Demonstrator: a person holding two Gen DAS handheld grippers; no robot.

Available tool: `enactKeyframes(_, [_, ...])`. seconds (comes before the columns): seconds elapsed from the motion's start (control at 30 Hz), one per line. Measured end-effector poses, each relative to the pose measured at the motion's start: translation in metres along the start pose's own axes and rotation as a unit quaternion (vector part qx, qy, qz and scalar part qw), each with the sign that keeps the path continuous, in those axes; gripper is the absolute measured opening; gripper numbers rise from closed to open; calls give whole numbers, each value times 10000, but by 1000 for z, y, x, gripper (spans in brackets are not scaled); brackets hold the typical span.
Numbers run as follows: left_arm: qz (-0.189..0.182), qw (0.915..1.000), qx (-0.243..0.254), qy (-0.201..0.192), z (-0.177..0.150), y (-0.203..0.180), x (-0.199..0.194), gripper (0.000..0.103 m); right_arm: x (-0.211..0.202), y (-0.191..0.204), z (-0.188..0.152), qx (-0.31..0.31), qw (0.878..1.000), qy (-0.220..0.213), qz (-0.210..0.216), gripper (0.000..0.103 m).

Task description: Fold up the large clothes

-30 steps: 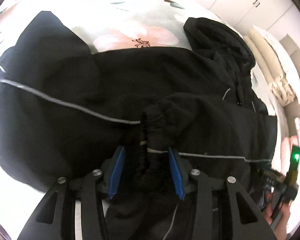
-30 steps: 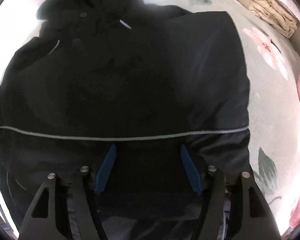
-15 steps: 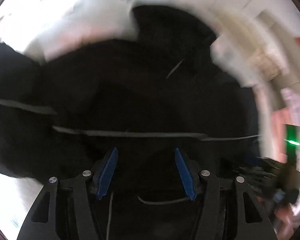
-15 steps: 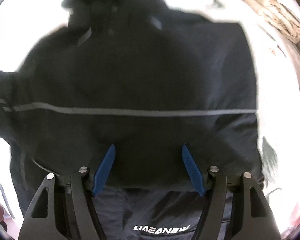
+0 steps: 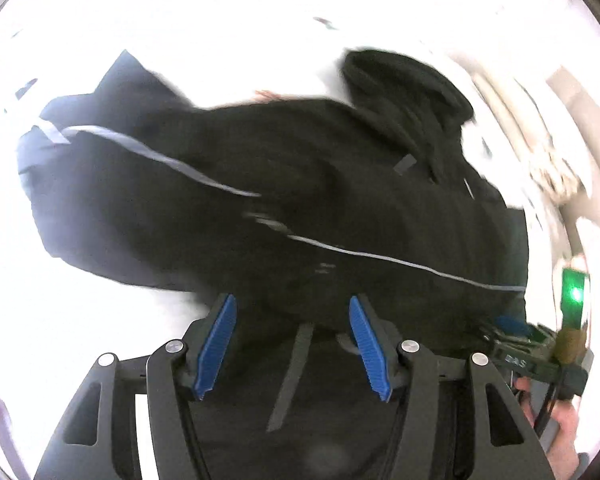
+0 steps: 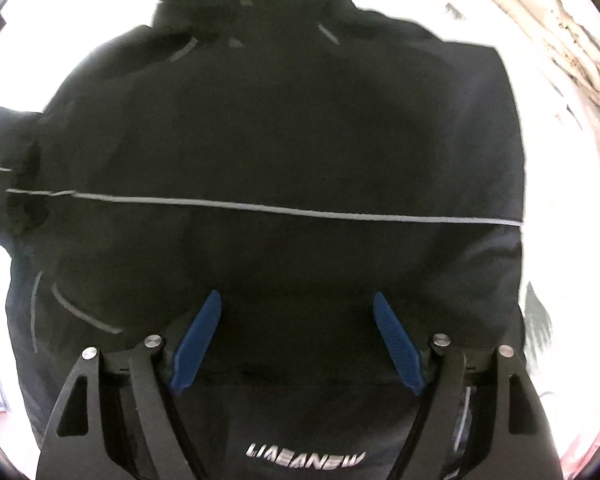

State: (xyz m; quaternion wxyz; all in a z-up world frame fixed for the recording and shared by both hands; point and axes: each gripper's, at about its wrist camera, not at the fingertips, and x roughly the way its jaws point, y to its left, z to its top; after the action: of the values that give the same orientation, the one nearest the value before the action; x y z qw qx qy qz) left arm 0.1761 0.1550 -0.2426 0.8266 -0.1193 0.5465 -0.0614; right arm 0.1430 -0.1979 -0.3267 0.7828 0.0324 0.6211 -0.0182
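Note:
A large black hooded jacket with thin grey stripes lies spread on a floral bedsheet. It fills the right wrist view, hood at the top. My left gripper is open and empty, just above the jacket's near part. My right gripper is open and empty over the jacket's lower body, above a silver brand logo. The right gripper also shows at the right edge of the left wrist view, with a green light.
The bedsheet is washed out bright around the jacket. Folded beige bedding lies at the far right. White cupboards stand behind the bed.
My left gripper has let go of the jacket cuff it held, opened and pulled back. My right gripper has drawn back toward the hem, uncovering the logo.

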Motion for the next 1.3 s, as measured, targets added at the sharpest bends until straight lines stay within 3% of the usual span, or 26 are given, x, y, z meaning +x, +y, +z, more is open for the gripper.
enactKeyframes(0.13, [356,9969,-613,-339,23,95,-39,61,-19,12,-15,-41,9999,-147,53,80])
enactKeyframes(0.27, [914,9875,-1130,-616,62,194,-53,61,-37,39,-24,26,9997,-233,90,80])
enactKeyframes(0.37, [823,9840,-1437,-655,90,248,-45,61,-34,60,-28,99,9997,-186,131,80])
enactKeyframes(0.47, [648,9799,-1830,-457,121,305,-17,61,-31,91,-26,178,9996,-112,161,80])
enactKeyframes(0.57, [674,9774,-1971,-371,143,337,10,61,-19,119,-17,287,9994,-35,211,80])
enactKeyframes(0.7, [153,9752,-2194,-228,160,363,44,60,-17,149,-13,354,9991,54,220,80])
enactKeyframes(0.8, [-267,9735,-2265,-179,162,361,61,60,-18,164,-14,344,9992,95,172,80])
enactKeyframes(0.87, [-348,9724,-2292,-273,159,357,64,50,-17,171,-13,320,9993,116,135,80])
enactKeyframes(0.93, [-354,9739,-2213,-351,159,349,67,22,-15,178,-11,300,9994,128,99,80])
enactKeyframes(1.0, [-242,9776,-2026,-525,159,341,59,17,-15,182,-10,288,9995,123,92,80])
enactKeyframes(1.1, [186,9800,-1729,-970,159,327,27,15,-16,195,-2,192,9997,43,146,80])
enactKeyframes(1.2, [586,9673,-1906,-1567,148,337,-23,15,-19,216,12,-1,9996,-92,283,80])
enactKeyframes(1.23, [578,9605,-2118,-1711,141,350,-38,15,-19,222,16,-59,9994,-142,322,80])
enactKeyframes(1.3, [312,9566,-2346,-1697,129,367,-46,15,-19,243,27,-214,9984,-254,447,80])
